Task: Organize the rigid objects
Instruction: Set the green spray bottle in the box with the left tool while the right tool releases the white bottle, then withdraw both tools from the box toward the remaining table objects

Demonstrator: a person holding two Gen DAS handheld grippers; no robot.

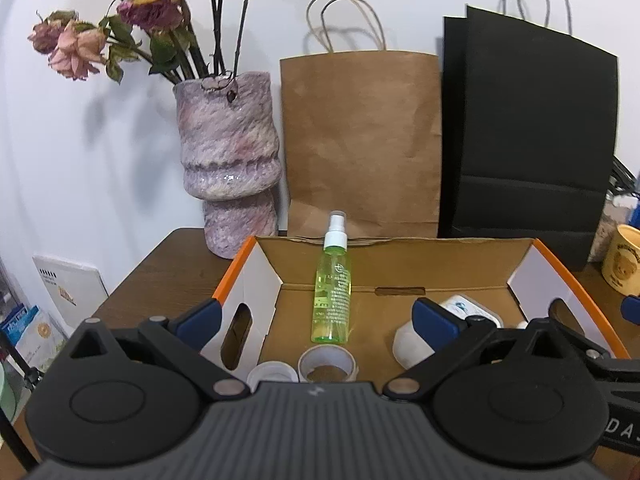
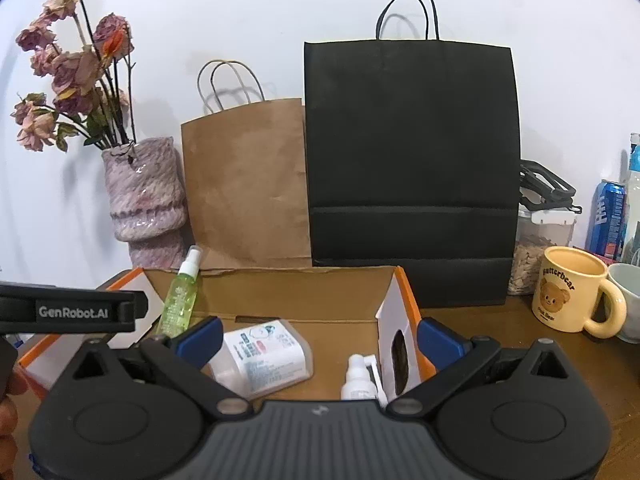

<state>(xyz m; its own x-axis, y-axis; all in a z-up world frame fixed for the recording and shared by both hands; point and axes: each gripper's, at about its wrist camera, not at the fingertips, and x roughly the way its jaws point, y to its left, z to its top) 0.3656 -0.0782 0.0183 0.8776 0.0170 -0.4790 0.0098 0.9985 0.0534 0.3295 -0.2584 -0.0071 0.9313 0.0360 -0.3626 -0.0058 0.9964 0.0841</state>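
My left gripper has its blue-padded fingers spread wide with nothing between them; it hangs over the near edge of the open cardboard box, looking along its floor. My right gripper is spread just as wide and also holds nothing; its left finger is over the box and its right finger is outside the box's orange-edged end wall.

From the left wrist I see a green spray bottle leaning against the back wall of the box, its white nozzle above the rim. Nearer me, a roll of clear tape lies flat on the box floor with a white cap just beside it on the left. Neither shows from the right wrist. A white container lies partly hidden behind my right finger.

From the right wrist that white container reads as a labelled pack lying on its side, and a small white spray bottle stands near the box's right end wall; from the left wrist I can hardly make it out. The other gripper's body crosses the left edge of this view, with part of a hand below it.

Behind the box stand a pink vase of dried roses, a brown paper bag and a black paper bag. To the right on the wooden table is a yellow bear mug; a blue can shows only here.
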